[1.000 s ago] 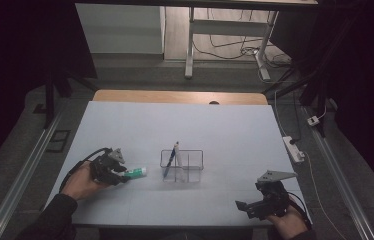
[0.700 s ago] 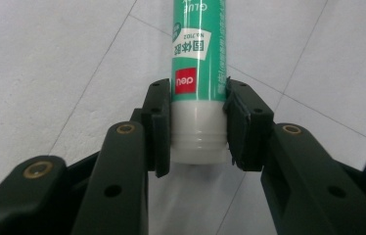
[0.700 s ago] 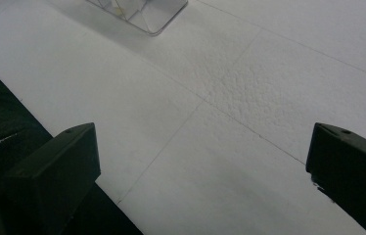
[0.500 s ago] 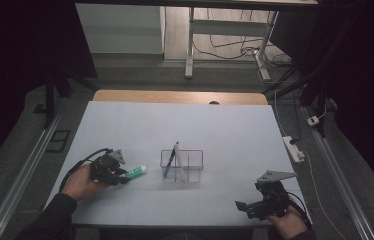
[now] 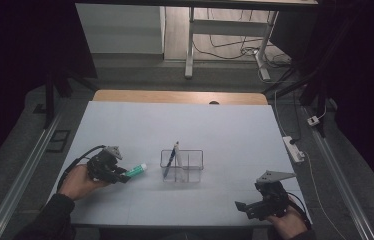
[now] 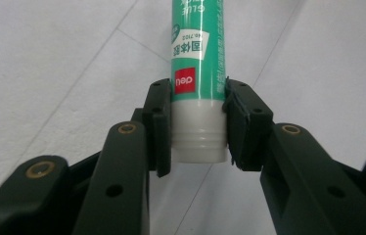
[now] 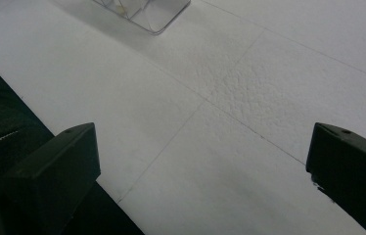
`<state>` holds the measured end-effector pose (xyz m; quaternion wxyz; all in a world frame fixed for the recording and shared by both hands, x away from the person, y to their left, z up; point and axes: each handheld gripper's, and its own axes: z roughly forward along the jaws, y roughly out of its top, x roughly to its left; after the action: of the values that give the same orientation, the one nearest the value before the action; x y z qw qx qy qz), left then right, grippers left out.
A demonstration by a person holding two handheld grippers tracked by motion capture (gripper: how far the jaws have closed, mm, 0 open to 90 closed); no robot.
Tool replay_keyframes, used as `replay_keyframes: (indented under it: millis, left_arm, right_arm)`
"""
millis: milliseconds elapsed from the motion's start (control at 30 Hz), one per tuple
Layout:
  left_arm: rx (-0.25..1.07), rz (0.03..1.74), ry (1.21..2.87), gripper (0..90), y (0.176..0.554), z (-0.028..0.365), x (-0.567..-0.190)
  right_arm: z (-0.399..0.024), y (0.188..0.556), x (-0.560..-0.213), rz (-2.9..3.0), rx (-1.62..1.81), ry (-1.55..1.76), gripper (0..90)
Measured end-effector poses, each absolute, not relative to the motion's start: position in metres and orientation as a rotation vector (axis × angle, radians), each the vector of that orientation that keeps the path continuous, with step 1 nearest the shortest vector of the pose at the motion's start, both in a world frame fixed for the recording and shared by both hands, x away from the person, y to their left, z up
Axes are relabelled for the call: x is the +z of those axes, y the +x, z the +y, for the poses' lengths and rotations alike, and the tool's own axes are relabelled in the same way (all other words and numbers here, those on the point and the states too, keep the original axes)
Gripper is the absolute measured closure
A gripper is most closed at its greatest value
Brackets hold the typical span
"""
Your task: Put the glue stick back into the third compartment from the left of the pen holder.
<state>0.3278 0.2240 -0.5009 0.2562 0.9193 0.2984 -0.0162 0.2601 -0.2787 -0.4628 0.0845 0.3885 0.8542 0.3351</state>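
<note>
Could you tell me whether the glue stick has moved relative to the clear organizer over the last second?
No. The glue stick lies left of the clear organizer, same gap as before, with the left gripper clamped on it.

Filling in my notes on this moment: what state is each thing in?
Glue stick: lying on the table, clamped at its white end.
Left gripper: just closed on the glue stick.
Right gripper: open, empty.
Clear holder: upright, pen leaning inside.
</note>
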Motion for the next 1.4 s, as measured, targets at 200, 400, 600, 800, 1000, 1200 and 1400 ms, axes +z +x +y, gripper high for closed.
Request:
replay_keyframes:
  millis: [200,400,600,800,1000,1200,1400]
  left_arm:
    - [-0.012,0.797,2.459,64.8,0.325,0.226,-0.492]
    - [0.003,0.785,2.431,64.8,0.319,0.223,-0.479]
    - [-0.003,0.762,2.416,64.8,0.312,0.216,-0.466]
    - [-0.015,0.744,2.400,64.8,0.306,0.210,-0.454]
    - [-0.021,0.715,2.396,64.8,0.300,0.200,-0.440]
    - [-0.043,0.684,2.402,64.8,0.297,0.188,-0.429]
    - [-0.052,0.650,2.423,64.8,0.291,0.176,-0.423]
  right_arm:
    - [-0.279,0.260,-0.463,2.551,0.999,1.157,0.0]
    - [-0.278,0.260,-0.463,2.553,0.998,1.145,0.0]
    - [-0.277,0.259,-0.462,2.559,0.996,1.133,0.0]
    - [-0.275,0.257,-0.462,2.565,0.989,1.085,0.0]
    - [-0.274,0.255,-0.460,2.547,1.002,1.042,0.0]
    - [-0.268,0.252,-0.456,2.524,1.013,0.957,0.0]
    - [-0.262,0.248,-0.449,2.491,1.042,0.865,0.0]
